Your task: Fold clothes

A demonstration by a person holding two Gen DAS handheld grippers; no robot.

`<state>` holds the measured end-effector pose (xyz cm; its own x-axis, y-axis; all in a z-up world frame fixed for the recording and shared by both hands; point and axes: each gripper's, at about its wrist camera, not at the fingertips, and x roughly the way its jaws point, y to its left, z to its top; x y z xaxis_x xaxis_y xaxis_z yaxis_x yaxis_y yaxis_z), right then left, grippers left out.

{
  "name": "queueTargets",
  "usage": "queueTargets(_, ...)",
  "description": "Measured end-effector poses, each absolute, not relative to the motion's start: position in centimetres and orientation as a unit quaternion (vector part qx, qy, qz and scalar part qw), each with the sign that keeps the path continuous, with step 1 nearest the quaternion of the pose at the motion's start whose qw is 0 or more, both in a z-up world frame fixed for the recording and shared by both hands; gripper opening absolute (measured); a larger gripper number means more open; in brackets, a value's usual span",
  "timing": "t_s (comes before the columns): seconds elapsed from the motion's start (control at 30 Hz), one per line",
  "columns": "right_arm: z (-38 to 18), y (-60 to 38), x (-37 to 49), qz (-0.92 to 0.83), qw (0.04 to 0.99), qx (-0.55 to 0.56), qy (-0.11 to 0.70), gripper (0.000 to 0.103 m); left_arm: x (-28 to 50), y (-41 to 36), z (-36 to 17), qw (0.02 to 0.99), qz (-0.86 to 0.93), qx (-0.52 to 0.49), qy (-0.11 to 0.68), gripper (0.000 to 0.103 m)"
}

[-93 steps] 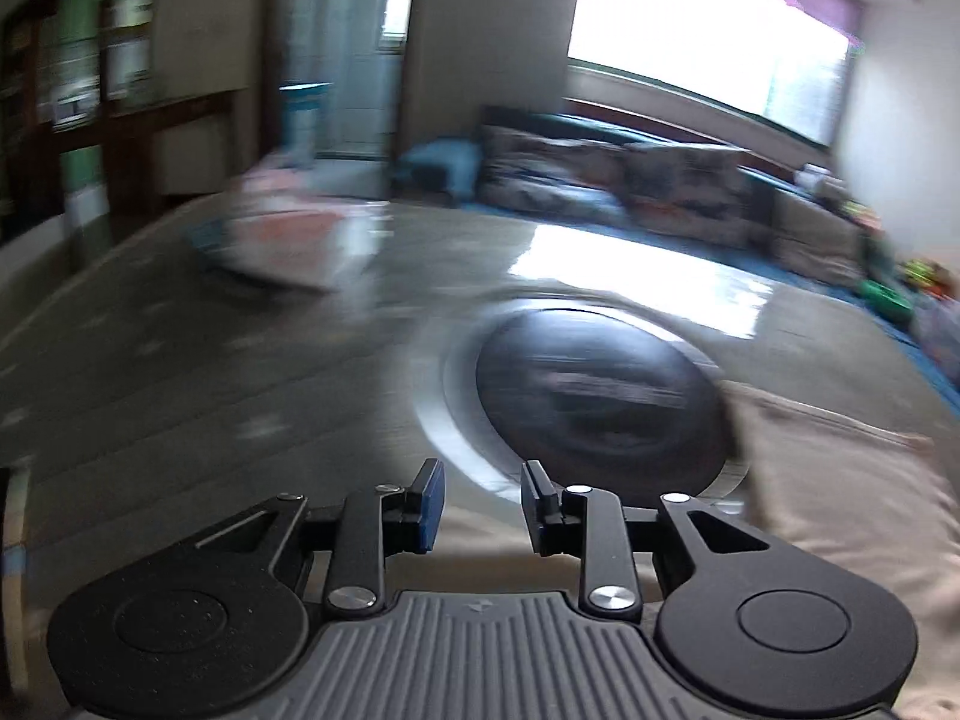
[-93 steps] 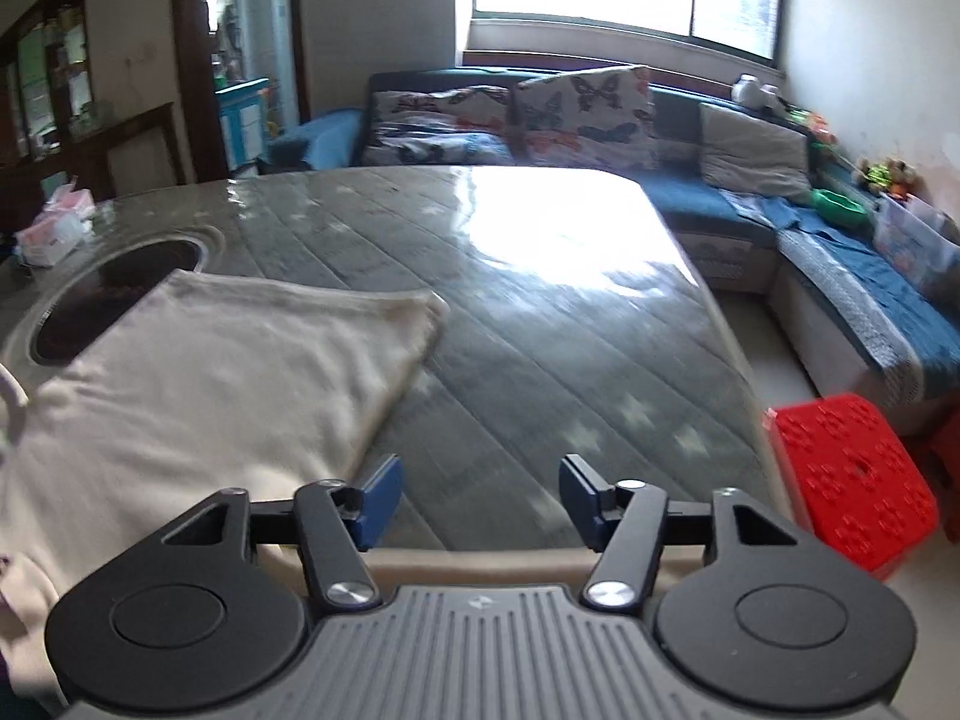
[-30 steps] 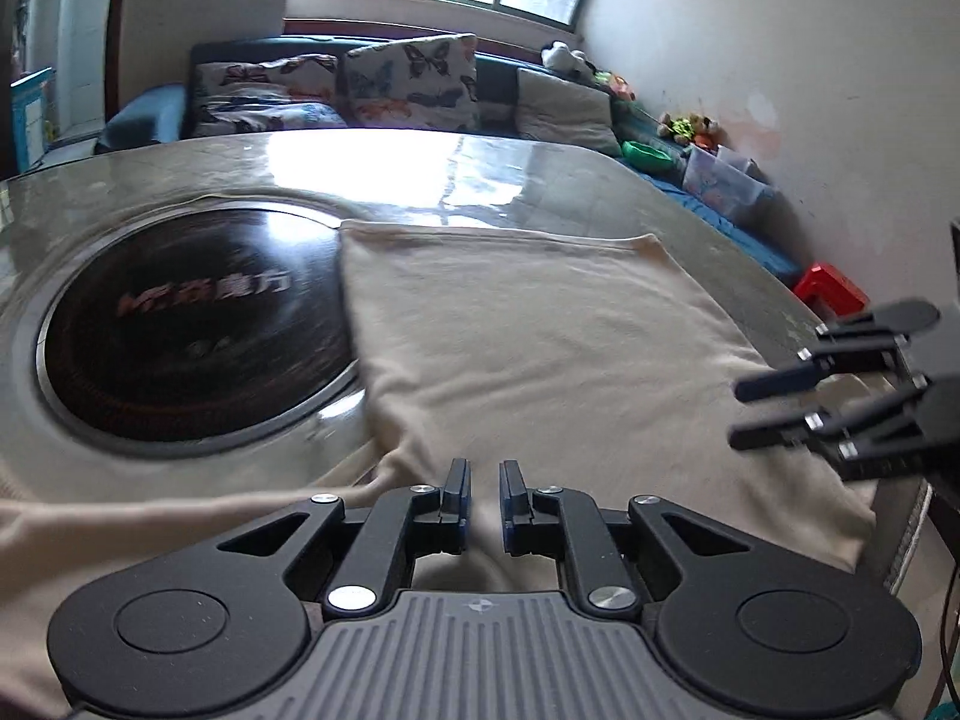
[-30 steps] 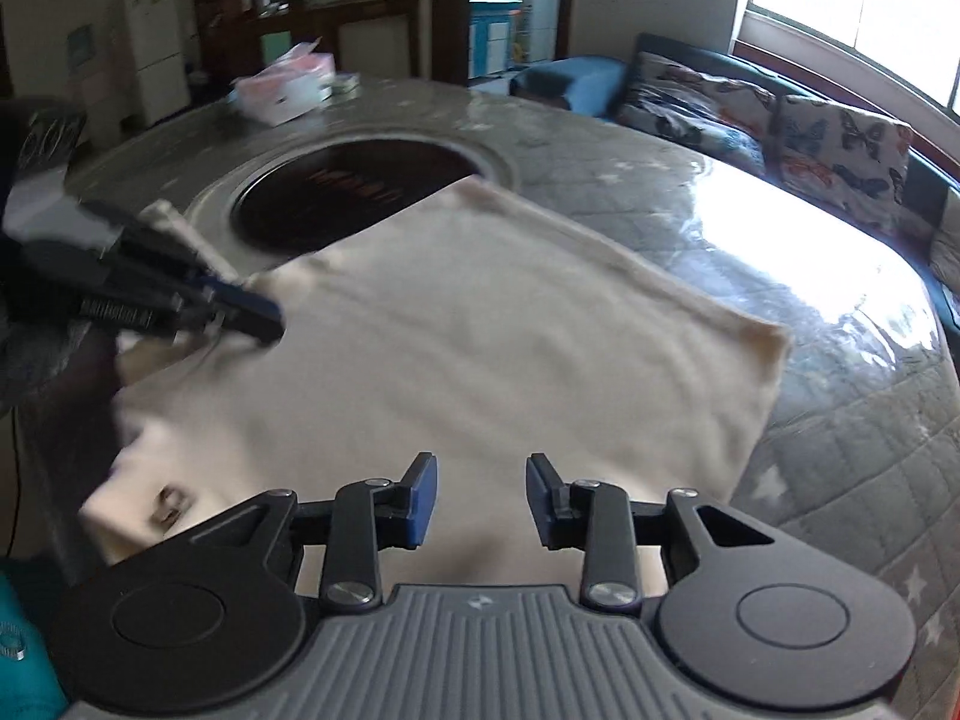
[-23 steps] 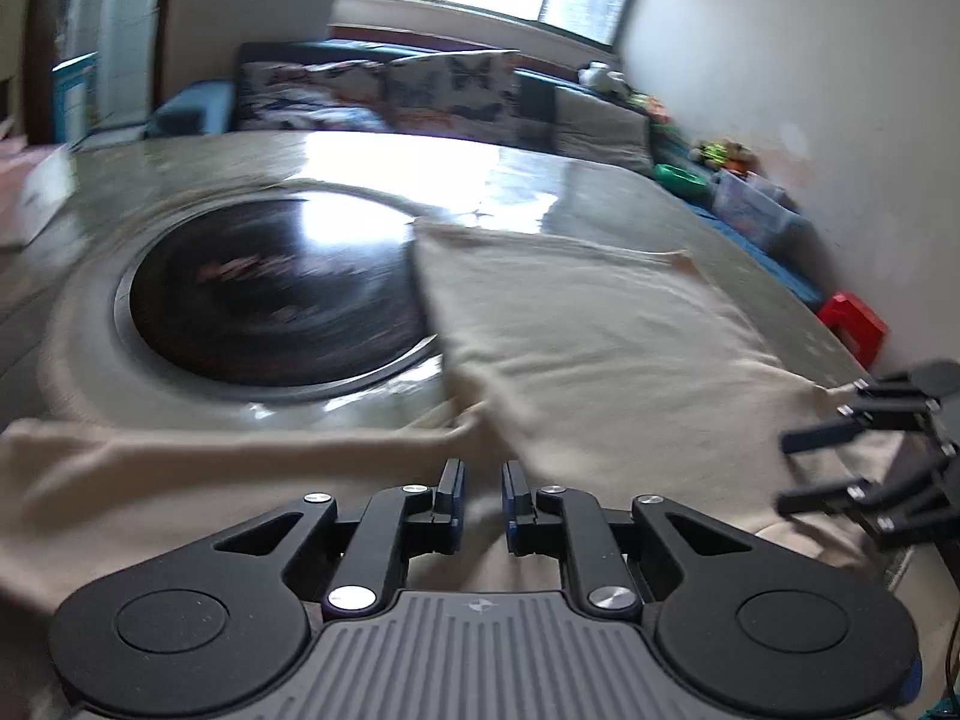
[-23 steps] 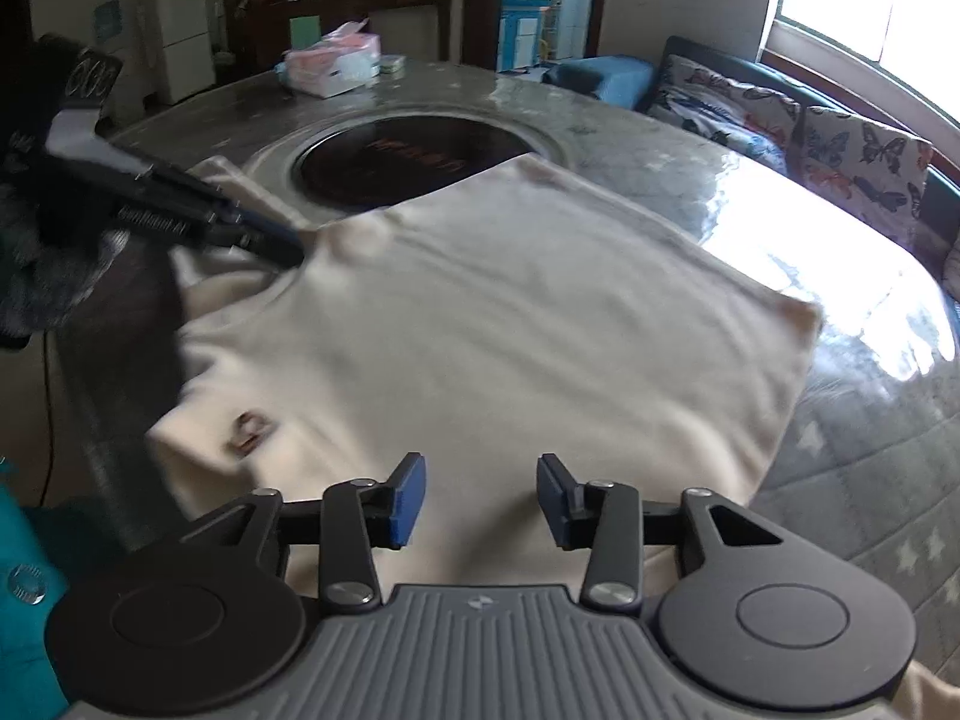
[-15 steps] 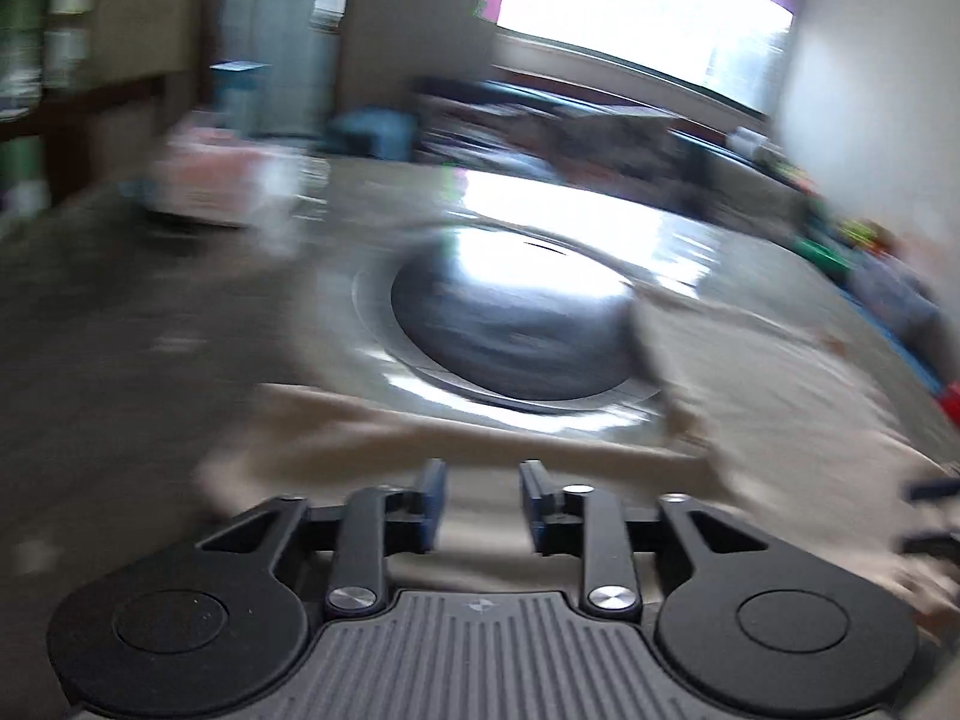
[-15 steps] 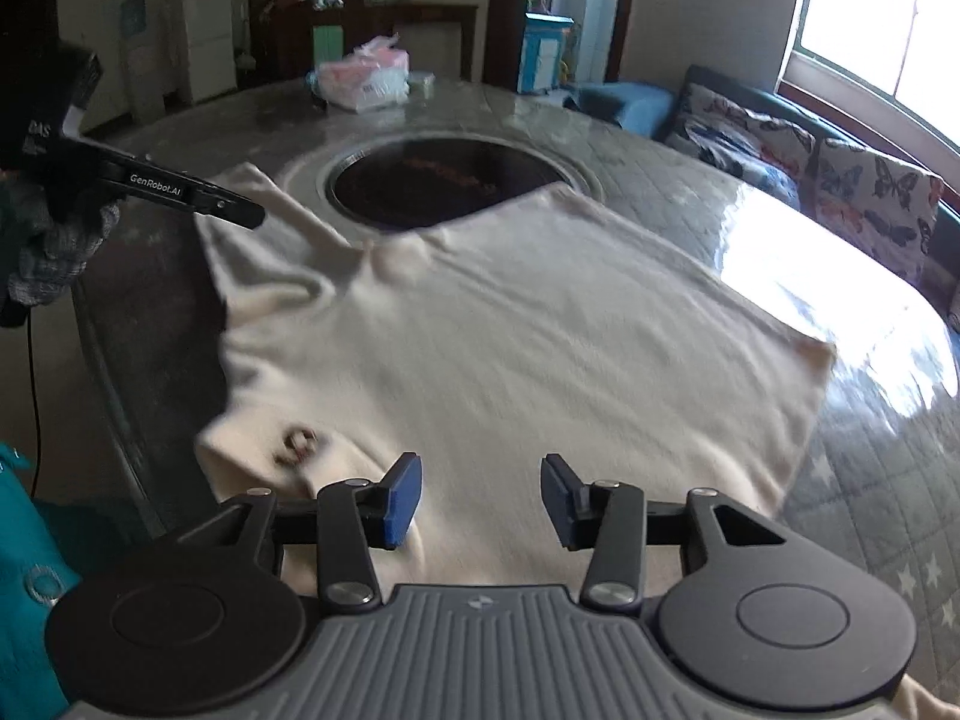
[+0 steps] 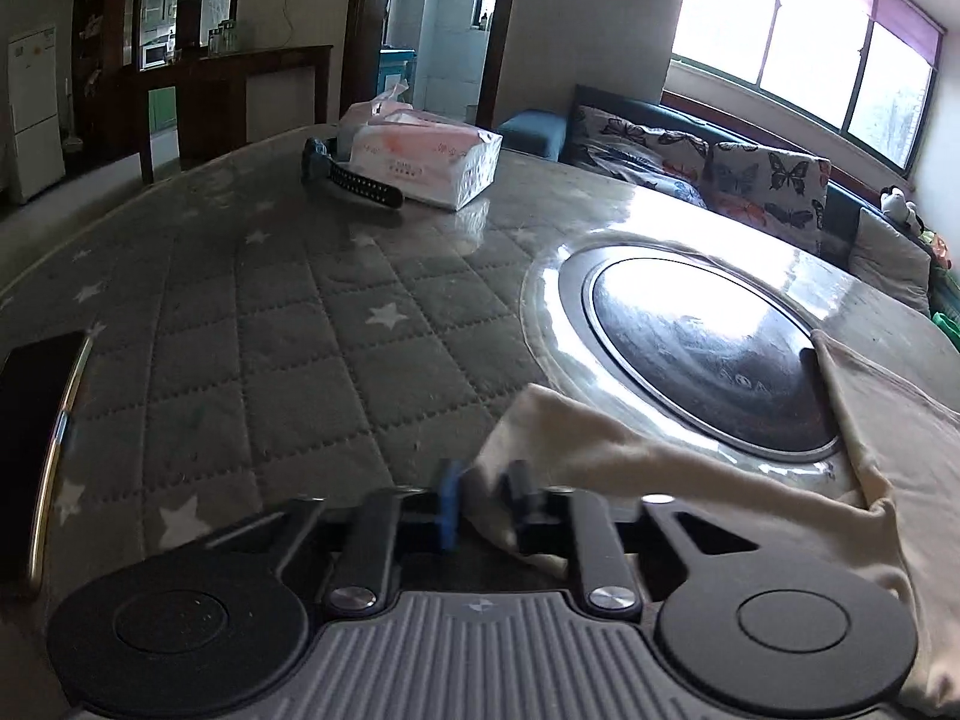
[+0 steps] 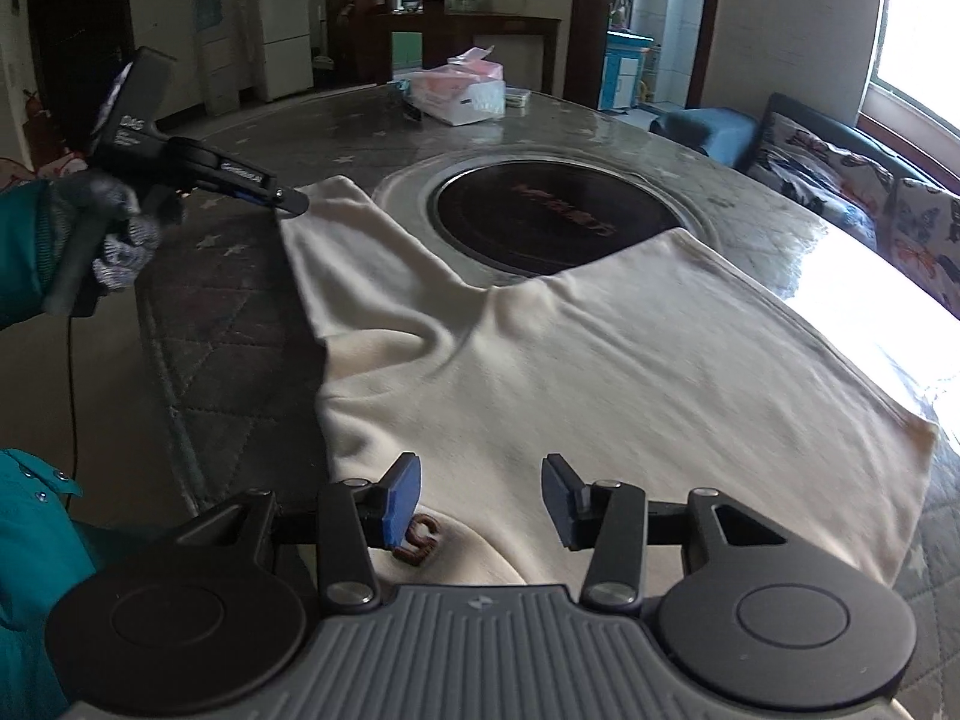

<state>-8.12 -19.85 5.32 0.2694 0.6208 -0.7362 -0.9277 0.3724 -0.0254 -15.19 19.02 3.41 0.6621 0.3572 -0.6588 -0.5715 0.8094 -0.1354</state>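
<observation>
On the quilted star-print table [image 9: 252, 324] we've got a cream sweatshirt [image 10: 600, 360] spread flat, its top edge lapping over the round inset cooktop [image 10: 552, 222]. Our left gripper [image 9: 483, 501] is closing its jaws with the sleeve end [image 9: 540, 420] between them; looks pinched, sleeve stretched out sideways. Our right gripper [image 10: 477, 495] hovers half-open over the near hem, nothing in it. Tissue pack [image 9: 420, 150] sits at the far side.
</observation>
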Motion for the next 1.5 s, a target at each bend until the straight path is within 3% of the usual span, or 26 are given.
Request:
queueTargets(0.07, 5.2, -19.5, -8.2, 0.512, 0.759, -0.235, 0.327, 0.045, -14.7, 19.1, 3.7, 0.901, 0.263, -0.151, 0.311, 0.005)
queueTargets(0.4, 3.9, -18.6, -9.0, 0.523, 0.744, -0.240, 0.340, 0.045, -12.2, 19.5, 3.3, 0.910, 0.267, -0.074, 0.310, 0.005)
queueTargets(0.6, 4.1, -19.2, -9.3, 0.524, 0.742, -0.238, 0.343, 0.045, -12.5, 19.7, 3.1, 0.903, 0.278, -0.081, 0.317, 0.015)
queueTargets(0.7, 4.9, -19.8, -9.5, 0.524, 0.750, -0.226, 0.334, 0.045, -12.9, 19.0, 4.2, 0.906, 0.279, -0.083, 0.308, 0.015)
queueTargets(0.97, 6.5, -23.5, -9.6, 0.489, 0.780, -0.201, 0.335, 0.046, -13.0, 10.9, 7.0, 0.945, 0.107, -0.079, 0.299, 0.015)
queueTargets(1.5, 4.8, -28.5, -10.5, 0.420, 0.812, -0.182, 0.363, 0.043, -8.6, -4.8, 4.3, 0.932, -0.150, -0.005, 0.330, 0.015)
